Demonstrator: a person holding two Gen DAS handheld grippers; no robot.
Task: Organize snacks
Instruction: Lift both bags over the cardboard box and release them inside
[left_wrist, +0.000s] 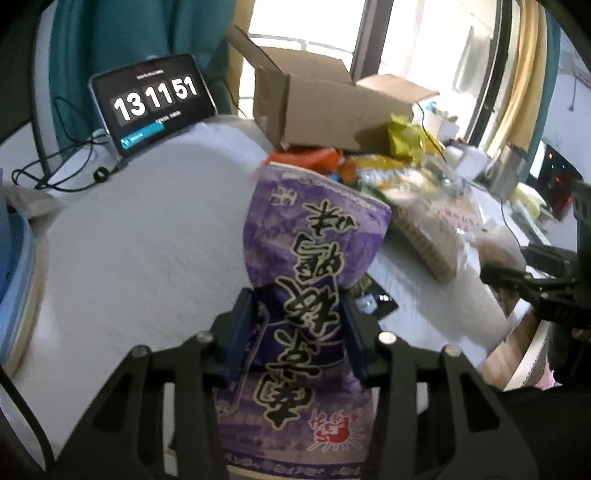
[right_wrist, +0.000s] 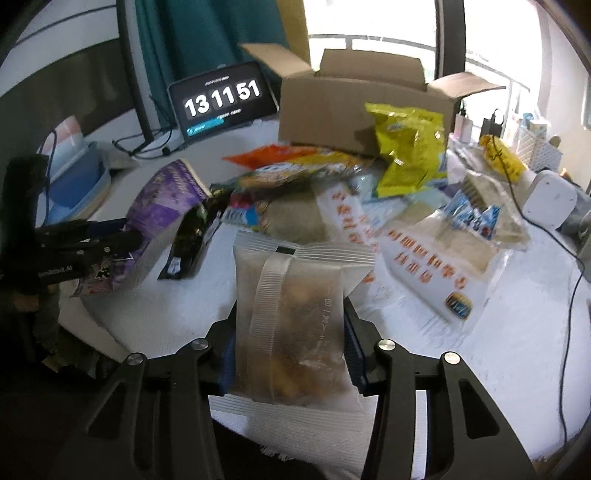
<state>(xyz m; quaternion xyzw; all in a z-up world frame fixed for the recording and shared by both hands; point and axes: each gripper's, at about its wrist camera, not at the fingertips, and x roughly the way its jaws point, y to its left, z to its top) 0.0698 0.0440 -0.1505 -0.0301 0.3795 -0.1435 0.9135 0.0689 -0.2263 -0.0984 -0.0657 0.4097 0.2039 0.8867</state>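
Observation:
My left gripper is shut on a purple snack bag with black lettering, squeezed at its waist and lifted off the white table. The same purple snack bag shows in the right wrist view, with the left gripper at the far left. My right gripper is shut on a translucent pouch with brown contents, held above the table. The right gripper appears at the right edge of the left wrist view. An open cardboard box stands behind a heap of snack bags.
A tablet showing a clock leans at the back left, with cables beside it. A yellow bag rests against the box. Blue tubs sit at the left. A white device and a black cable lie at the right.

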